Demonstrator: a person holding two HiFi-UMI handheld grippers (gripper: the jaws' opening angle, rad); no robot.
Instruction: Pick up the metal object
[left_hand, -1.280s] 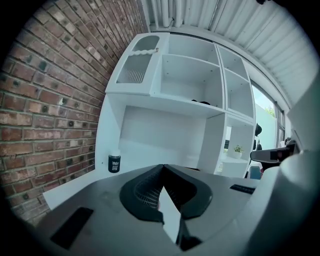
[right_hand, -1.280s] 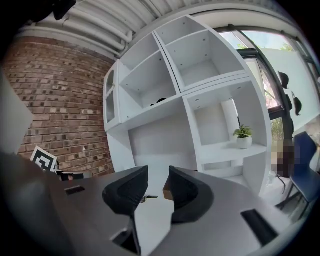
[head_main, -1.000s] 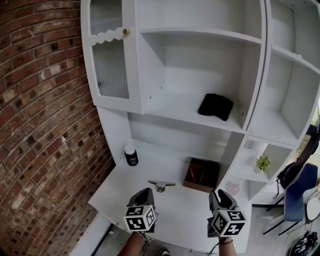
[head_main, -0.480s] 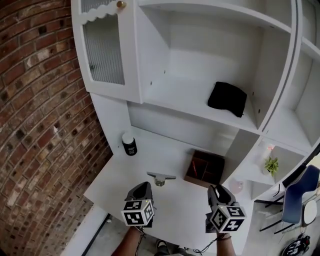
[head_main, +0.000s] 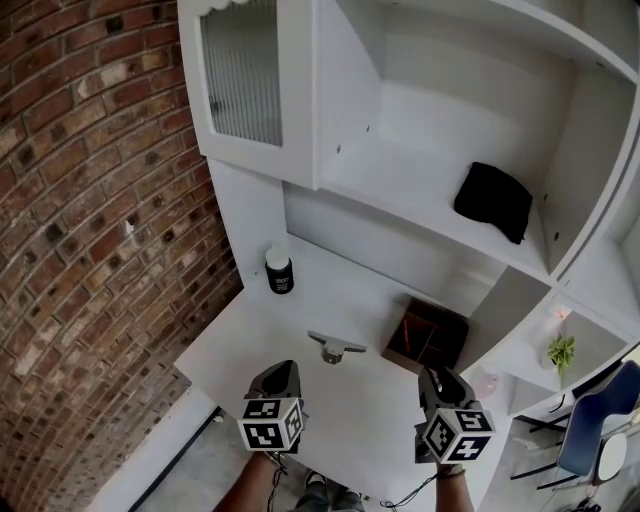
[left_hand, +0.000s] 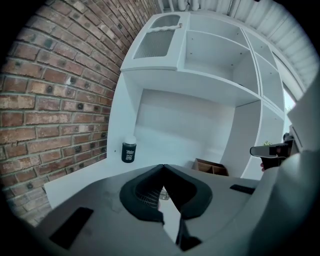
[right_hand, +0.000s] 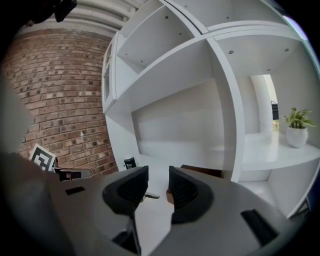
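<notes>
Metal object (head_main: 336, 347): flat bar on a short stub, lying on the white worktop (head_main: 250, 340) near its middle, untouched, just beyond both grippers and a little nearer the left one

Left gripper (head_main: 284, 370): near edge of worktop, jaw tips pressed together, nothing between them; short of the metal object, pointing toward it

Right gripper (head_main: 438, 378): near edge, right of the left gripper and well apart from it, jaws parted with a clear gap, empty

Jar (head_main: 279, 272): black, white lid, upright, far left of worktop by the cabinet side

Box (head_main: 428, 337): brown, open, divided, right of the metal object against the upright panel

Cloth (head_main: 494, 201): black, folded, on the shelf above

Plant (head_main: 560, 350): small, potted, in the right side compartment

Brick wall (head_main: 90, 220): left of the unit
</notes>
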